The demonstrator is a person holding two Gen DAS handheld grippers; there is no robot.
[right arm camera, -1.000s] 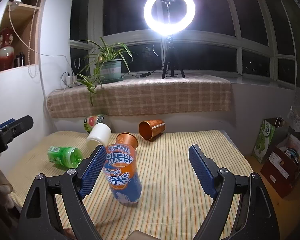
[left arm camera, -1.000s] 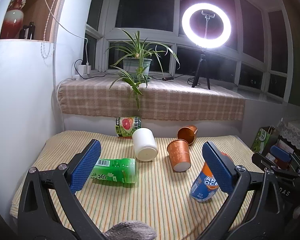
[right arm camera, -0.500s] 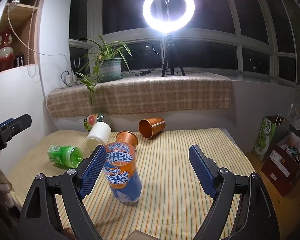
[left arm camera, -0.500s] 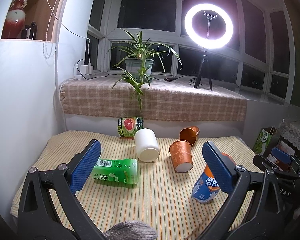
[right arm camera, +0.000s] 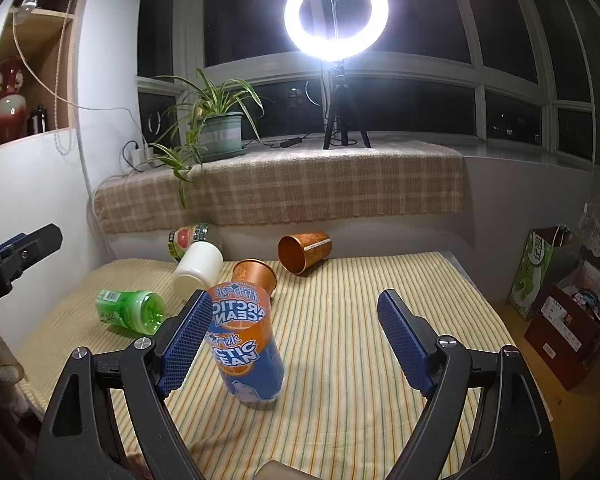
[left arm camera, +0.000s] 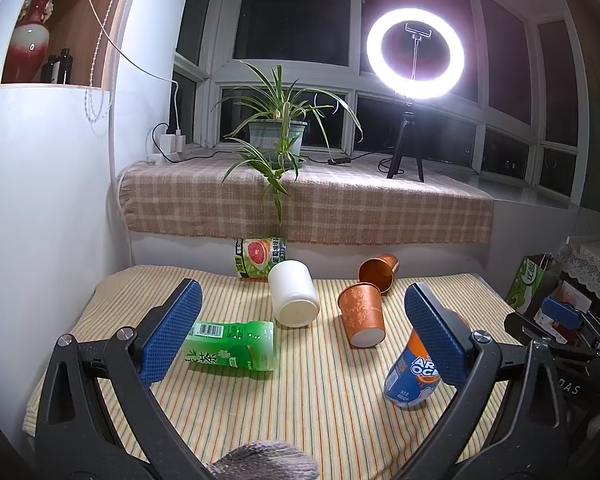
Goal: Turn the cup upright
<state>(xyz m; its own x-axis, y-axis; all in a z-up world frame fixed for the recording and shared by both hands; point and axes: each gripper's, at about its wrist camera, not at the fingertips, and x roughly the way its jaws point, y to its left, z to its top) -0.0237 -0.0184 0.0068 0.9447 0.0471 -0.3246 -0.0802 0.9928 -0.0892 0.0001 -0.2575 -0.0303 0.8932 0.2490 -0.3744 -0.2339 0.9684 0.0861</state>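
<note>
Several cups lie on a striped cloth table [left arm camera: 300, 400]. A blue and orange Arctic Ocean cup [right arm camera: 246, 350] stands upside down and tilted, just right of my right gripper's left finger; it also shows in the left wrist view [left arm camera: 414, 372]. A white cup [left arm camera: 293, 299], a green cup [left arm camera: 232, 346] and two copper cups [left arm camera: 362, 316] [left arm camera: 378, 273] lie on their sides. My left gripper [left arm camera: 300, 336] is open above the table's near side. My right gripper [right arm camera: 294, 340] is open and empty.
A grapefruit-label cup [left arm camera: 260, 258] lies by the back wall. A checked cloth sill carries a potted plant [left arm camera: 276, 140] and a ring light [left arm camera: 415, 54]. Boxes and a green bag [right arm camera: 540, 272] stand on the floor at the right.
Both grippers have shifted only slightly; the left view has drifted a little, so the cups sit a touch further right and higher. Nothing was grasped or moved.
</note>
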